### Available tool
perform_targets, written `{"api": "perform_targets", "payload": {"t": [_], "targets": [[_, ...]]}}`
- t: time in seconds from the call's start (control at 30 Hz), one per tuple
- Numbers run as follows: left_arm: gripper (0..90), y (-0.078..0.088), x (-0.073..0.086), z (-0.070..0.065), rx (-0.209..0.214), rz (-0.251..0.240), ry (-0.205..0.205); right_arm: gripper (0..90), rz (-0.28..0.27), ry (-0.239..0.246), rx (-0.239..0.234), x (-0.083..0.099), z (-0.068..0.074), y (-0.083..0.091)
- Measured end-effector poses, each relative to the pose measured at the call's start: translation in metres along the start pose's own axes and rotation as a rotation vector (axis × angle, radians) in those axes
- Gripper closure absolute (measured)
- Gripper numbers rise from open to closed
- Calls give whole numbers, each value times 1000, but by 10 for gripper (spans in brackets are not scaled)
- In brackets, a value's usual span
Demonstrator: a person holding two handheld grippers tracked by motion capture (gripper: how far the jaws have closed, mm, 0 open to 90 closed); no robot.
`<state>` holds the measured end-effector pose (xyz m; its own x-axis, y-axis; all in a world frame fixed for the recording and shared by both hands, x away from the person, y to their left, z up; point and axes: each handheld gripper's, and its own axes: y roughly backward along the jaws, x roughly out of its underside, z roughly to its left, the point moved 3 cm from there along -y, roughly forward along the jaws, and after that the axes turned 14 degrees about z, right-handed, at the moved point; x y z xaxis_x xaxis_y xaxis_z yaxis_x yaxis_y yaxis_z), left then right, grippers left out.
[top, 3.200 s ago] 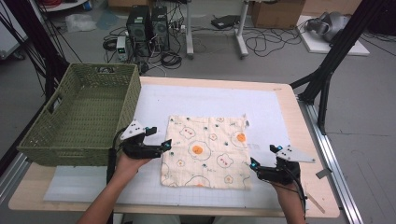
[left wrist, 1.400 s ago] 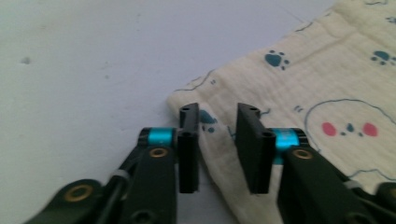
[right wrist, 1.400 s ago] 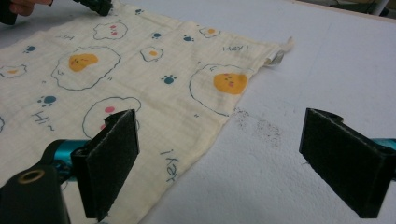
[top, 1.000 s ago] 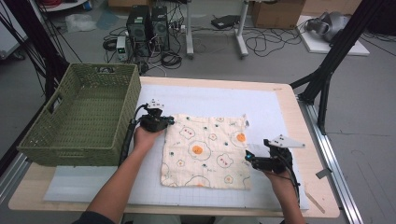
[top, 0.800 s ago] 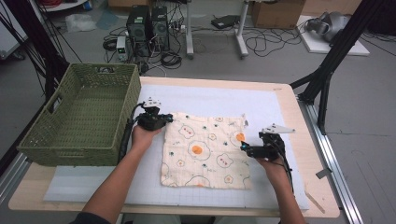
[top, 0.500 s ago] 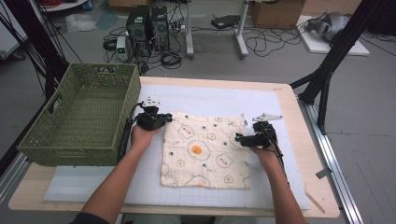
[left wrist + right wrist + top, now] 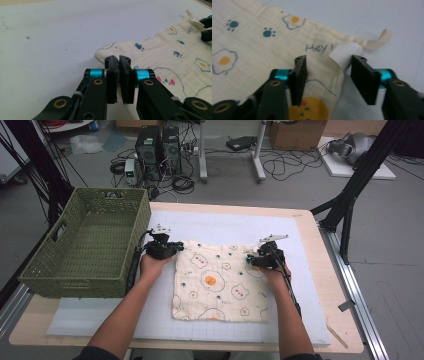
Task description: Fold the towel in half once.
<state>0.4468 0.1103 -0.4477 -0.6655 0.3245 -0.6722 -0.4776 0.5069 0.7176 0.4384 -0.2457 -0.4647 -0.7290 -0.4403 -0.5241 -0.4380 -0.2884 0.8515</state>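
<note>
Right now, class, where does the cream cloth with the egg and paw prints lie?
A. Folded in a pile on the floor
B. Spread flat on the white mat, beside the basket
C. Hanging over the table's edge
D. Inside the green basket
B: the high view shows the cloth spread flat on the white mat, with the green basket to its left holding no cloth.

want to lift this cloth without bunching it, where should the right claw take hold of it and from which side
Probably at the far right corner of the cloth, by its white label, coming in from the right edge. The cloth lies flat, so only edges offer a bite, and that edge already rises as a fold between the right claw's jaws, which have just been closing. The left claw is shut at the opposite far corner.
</note>
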Motion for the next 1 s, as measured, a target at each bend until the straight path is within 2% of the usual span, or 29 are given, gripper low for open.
{"api": "perform_targets", "payload": {"t": [0.03, 0.07, 0.1, 0.17, 0.23, 0.27, 0.4, 0.57, 0.7, 0.77, 0.8, 1.0], "targets": [[851, 0, 0, 0, -1, 0, 1, 752, 8, 52, -14, -2, 6, 1], [851, 0, 0, 0, 2, -6, 8, 752, 8, 52, -14, -2, 6, 1], [853, 1, -1, 0, 0, -17, 19, 803, 11, 68, -19, -2, 8, 1], [855, 4, -5, -1, -11, -51, 29, 845, 12, 120, -15, -3, 11, 3], [855, 9, -8, -2, -17, -89, 27, 845, 1, 120, -6, -3, 10, 6], [856, 13, -11, -4, -12, -120, 34, 846, -40, 109, 17, -5, 8, 12], [855, 18, -12, -6, 9, -136, 36, 845, -101, 116, 39, -6, 9, 24], [855, 26, -12, -15, 17, -145, -18, 844, -104, 140, 32, -5, 14, 31], [855, 33, -11, -21, 26, -124, -66, 843, -117, 165, 26, -3, 20, 42], [855, 36, -7, -26, 22, -146, -84, 843, -125, 196, 28, -3, 24, 47], [855, 37, -4, -27, 26, -149, -85, 842, -123, 224, 33, -1, 28, 52], [855, 40, 11, -31, 45, -160, -79, 841, -133, 256, 45, 2, 35, 62]]}}
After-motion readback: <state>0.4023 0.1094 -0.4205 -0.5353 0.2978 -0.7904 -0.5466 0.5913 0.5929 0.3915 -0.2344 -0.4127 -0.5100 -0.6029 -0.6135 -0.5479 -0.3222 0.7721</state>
